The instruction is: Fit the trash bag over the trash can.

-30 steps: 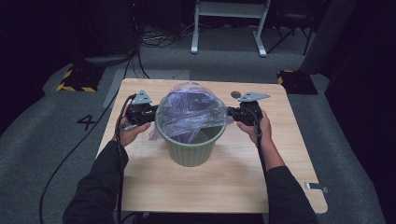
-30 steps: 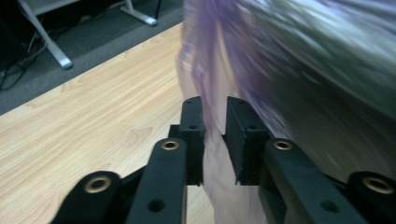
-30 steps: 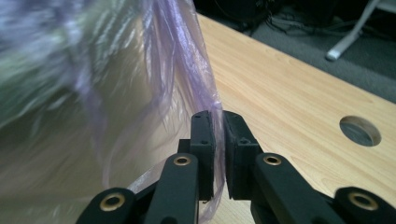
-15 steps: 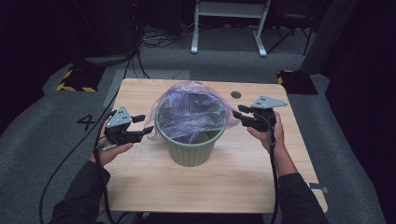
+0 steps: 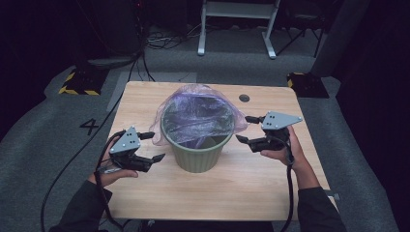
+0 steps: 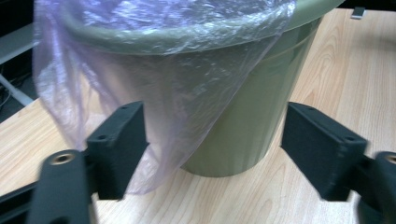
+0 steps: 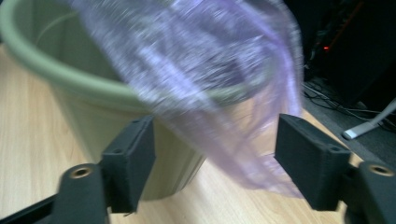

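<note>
On the desk: a green bin (image 5: 197, 145) stands near the middle of the wooden desk (image 5: 241, 193).
Bag: a thin purple plastic bag (image 5: 193, 113) lines the bin. Its edge is folded over the rim and hangs down outside.
Bag on the left side: in the left gripper view a loose flap of the bag (image 6: 154, 107) hangs down the bin (image 6: 247, 126) wall, almost to the desk (image 6: 364, 60).
Bag on the right side: in the right gripper view the bag (image 7: 210, 84) is blurry and hangs over the rim of the bin (image 7: 84, 102).
Left gripper (image 5: 150, 146): it sits just left of the bin, apart from it. Its jaws have just been opening and are spread wide, with nothing pinched.
Right gripper (image 5: 245, 129): it sits just right of the bin, close to the hanging bag. Its jaws have just been opening and are spread wide, with nothing pinched.
Hands: each hand holds its gripper low over the desk, pointing in at the bin.
</note>
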